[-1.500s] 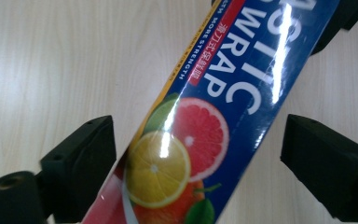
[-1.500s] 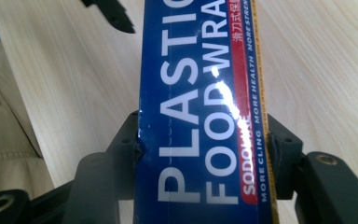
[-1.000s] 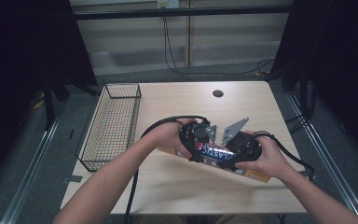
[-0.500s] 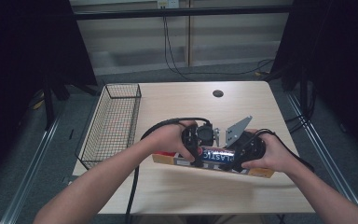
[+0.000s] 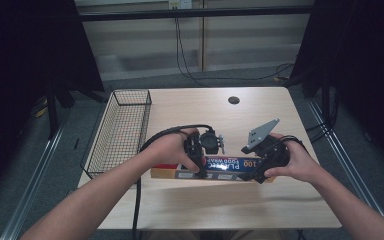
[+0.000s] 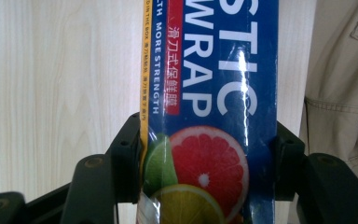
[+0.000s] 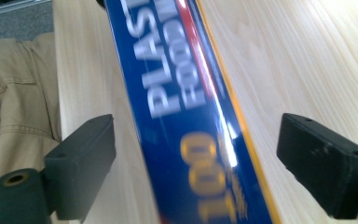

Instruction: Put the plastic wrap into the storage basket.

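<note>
A black wire-mesh basket [image 5: 122, 129] is seen at nine o'clock on the pale wooden table [image 5: 190, 110], well apart from the work. Just right of it, the person's left forearm is stretched in from seven o'clock towards the table's middle, the left hand [image 5: 167, 149] wrapped over the left gripper [image 5: 200, 167], which is pointed down. In the left gripper view its black jaws are pressed against both long sides of the long blue cardboard box of plastic food wrap [image 6: 209, 107], beside the printed citrus slices, so the box is pinched across its width. The box [image 5: 215, 169] is lying lengthwise between eight and four o'clock near the table's front edge, held between the two hands. At four o'clock the right forearm is brought in from the lower right corner, the right hand [image 5: 292, 162] closed round the right gripper [image 5: 260, 175], whose grey three-cornered plate [image 5: 262, 132] is tilted up towards twelve. In the right gripper view its jaws have just been opening: they are spread wide on either side of the box [image 7: 191, 130], with clear gaps, touching nothing.

Compared with a second ago, the left gripper has been shifted leftward along the box, and more of the box's printed face is uncovered between the hands.
</note>
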A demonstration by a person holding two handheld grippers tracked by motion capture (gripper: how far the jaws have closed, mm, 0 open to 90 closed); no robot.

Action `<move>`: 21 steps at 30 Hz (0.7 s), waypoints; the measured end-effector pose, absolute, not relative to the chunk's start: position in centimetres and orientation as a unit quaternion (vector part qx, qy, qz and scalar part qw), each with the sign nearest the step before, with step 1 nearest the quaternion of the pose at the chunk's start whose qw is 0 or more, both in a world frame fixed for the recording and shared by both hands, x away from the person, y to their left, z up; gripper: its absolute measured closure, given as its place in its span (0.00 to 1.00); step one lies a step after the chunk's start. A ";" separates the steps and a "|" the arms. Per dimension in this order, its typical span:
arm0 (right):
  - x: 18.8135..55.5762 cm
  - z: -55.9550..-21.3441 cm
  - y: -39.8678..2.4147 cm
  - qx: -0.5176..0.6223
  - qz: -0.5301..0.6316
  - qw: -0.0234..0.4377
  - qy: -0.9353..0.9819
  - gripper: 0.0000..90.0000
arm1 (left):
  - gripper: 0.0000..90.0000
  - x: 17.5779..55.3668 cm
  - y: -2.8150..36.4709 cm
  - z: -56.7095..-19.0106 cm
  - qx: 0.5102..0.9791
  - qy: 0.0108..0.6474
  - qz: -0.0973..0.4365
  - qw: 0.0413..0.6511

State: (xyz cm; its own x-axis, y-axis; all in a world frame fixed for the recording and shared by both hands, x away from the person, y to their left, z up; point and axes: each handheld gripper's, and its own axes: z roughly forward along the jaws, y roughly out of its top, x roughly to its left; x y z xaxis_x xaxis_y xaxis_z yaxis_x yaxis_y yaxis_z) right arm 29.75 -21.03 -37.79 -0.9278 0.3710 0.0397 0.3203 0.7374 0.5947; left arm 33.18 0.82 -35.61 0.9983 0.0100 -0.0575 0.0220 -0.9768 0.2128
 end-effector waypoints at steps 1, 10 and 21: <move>29.8 -37.8 -21.2 0.189 0.312 0.047 0.930 0.10 | 0.48 33.3 1.1 -35.5 0.994 0.012 -0.026 0.105; 30.5 -37.6 -23.4 0.226 0.323 0.064 0.917 0.04 | 0.48 34.2 3.4 -35.6 0.993 0.051 -0.029 0.103; 30.2 -39.2 -24.2 0.239 0.317 0.060 0.916 0.01 | 0.48 35.0 5.9 -35.4 0.987 0.107 -0.028 0.114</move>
